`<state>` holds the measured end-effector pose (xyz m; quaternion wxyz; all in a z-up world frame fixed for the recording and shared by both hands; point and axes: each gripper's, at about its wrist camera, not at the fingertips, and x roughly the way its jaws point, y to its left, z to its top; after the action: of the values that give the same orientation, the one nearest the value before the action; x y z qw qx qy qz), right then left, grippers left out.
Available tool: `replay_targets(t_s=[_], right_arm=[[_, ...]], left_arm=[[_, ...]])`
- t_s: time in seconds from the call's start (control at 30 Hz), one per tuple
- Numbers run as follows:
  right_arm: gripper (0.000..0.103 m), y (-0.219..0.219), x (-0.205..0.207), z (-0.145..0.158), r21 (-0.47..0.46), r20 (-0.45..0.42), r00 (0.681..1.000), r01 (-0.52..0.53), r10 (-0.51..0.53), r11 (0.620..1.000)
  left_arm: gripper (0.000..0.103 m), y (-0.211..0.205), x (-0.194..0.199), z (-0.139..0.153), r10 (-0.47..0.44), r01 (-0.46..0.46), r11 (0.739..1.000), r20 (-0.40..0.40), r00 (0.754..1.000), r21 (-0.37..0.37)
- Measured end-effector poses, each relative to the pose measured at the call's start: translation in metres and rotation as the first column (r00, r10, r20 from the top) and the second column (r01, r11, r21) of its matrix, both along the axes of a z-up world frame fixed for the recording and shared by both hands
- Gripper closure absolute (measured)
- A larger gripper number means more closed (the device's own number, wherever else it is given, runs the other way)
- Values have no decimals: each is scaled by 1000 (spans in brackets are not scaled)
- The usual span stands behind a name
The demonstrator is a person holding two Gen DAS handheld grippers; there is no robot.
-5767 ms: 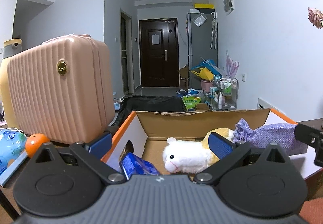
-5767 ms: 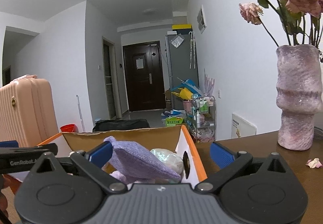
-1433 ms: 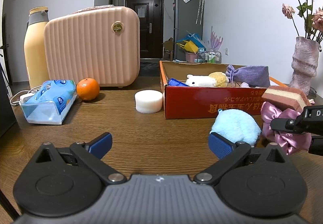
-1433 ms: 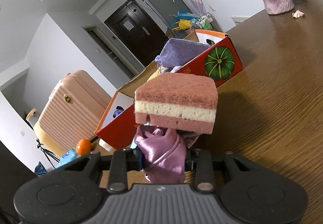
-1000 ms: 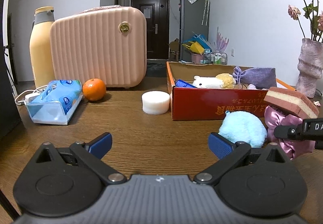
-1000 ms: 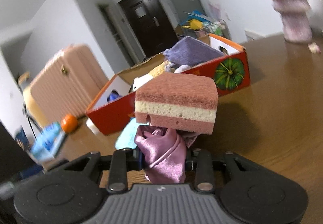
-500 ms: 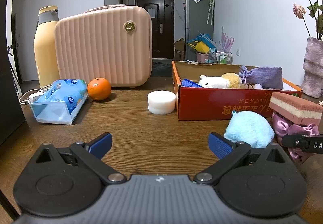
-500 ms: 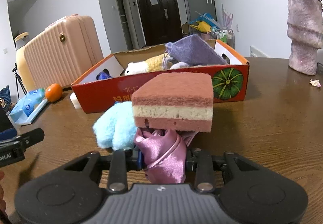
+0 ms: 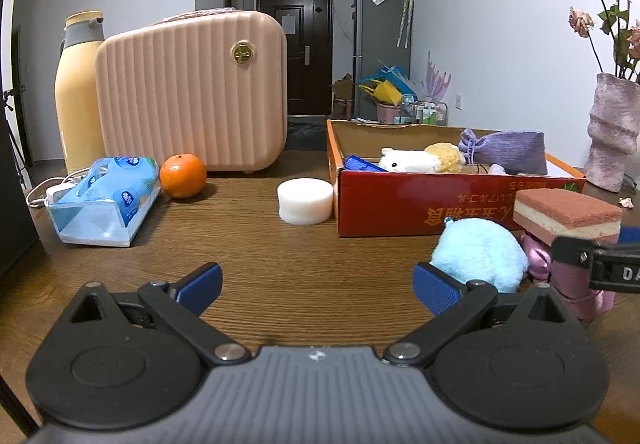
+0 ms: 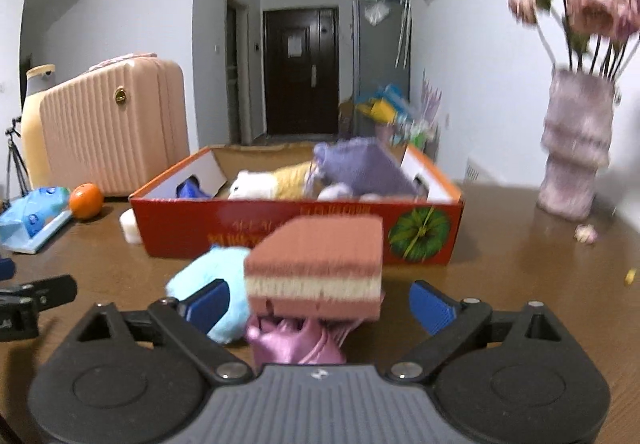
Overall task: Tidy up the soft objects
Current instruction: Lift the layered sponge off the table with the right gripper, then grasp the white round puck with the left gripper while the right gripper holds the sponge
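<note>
Wooden table [image 9: 280, 268] under red box [image 9: 400, 210], suitcase [image 9: 192, 92], orange [image 9: 183, 175]

Glossy satin scrunchie [image 10: 294, 342]; rough sponge [image 10: 316, 264]; fluffy plush [image 9: 478, 254]; wood-grain table [image 9: 280, 264].

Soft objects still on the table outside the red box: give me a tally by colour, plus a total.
Light blue: 1, fluffy plush
Pink and cream: 1, layered sponge
Purple satin: 1, scrunchie under the layered sponge
White: 1, round sponge beside the red box
Total: 4
</note>
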<state>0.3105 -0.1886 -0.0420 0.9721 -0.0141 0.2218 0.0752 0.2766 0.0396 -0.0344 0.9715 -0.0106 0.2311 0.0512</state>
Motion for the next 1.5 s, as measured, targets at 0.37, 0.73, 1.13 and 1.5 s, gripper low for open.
replay_targets(t_s=[0.37, 0.73, 1.13, 1.5], right_arm=[[35, -6, -4, 7, 35, 84, 996, -5, 3, 999], [35, -36, -10, 18, 121, 161, 985, 41, -60, 992], [35, -63, -12, 18, 126, 198, 975, 74, -98, 989], [35, -94, -8, 15, 148, 202, 964, 142, -171, 979]], left_arm=[[0, -3, 0, 0, -9, 9, 1000, -2, 1000, 0], [0, -1, 4, -1, 1, -1, 1000, -11, 1000, -2], [0, -5, 14, -4, 25, -25, 1000, -28, 999, 3], [0, 18, 58, -9, 98, -95, 995, -57, 994, 42]])
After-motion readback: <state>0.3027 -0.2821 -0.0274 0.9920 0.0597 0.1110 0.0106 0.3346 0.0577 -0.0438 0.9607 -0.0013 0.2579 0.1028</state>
